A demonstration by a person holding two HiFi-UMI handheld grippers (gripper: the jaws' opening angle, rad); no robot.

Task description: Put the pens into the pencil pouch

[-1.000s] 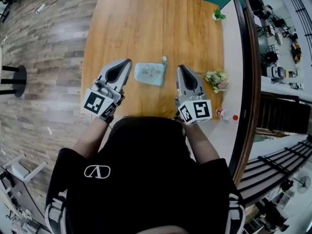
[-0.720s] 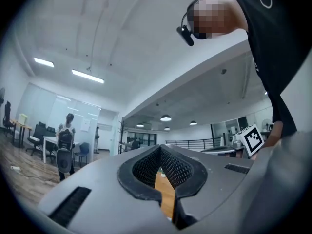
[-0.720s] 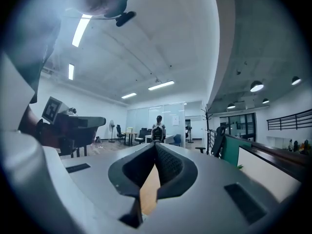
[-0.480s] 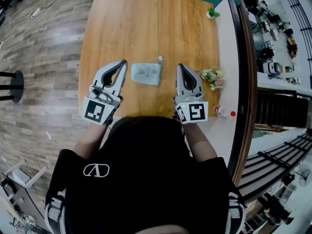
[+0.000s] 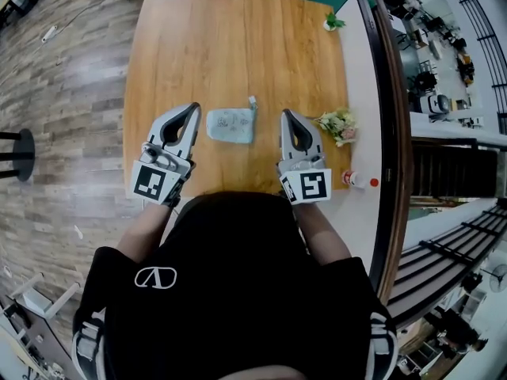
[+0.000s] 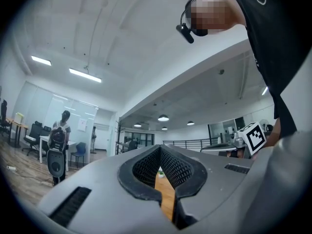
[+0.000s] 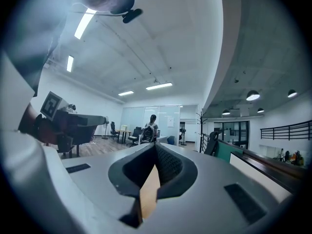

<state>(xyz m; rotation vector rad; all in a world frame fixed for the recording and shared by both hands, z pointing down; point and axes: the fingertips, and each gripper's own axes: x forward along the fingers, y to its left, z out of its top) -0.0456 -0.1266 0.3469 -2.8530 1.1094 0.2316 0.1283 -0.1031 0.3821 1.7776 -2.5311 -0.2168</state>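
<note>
Left claw [image 5: 192, 109] clenched, nothing in it. Right claw [image 5: 286, 115] clenched too, empty. Both held over near part of wooden worktop [image 5: 238, 46]. Light-blue pencil pouch [image 5: 230, 125] lies flat between them, touching neither. Flower bunch [image 5: 338, 123] just beyond right claw.

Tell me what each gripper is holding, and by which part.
Nothing is held. The left gripper and the right gripper are both shut and empty; the pencil pouch lies on the table between them, untouched.
</note>
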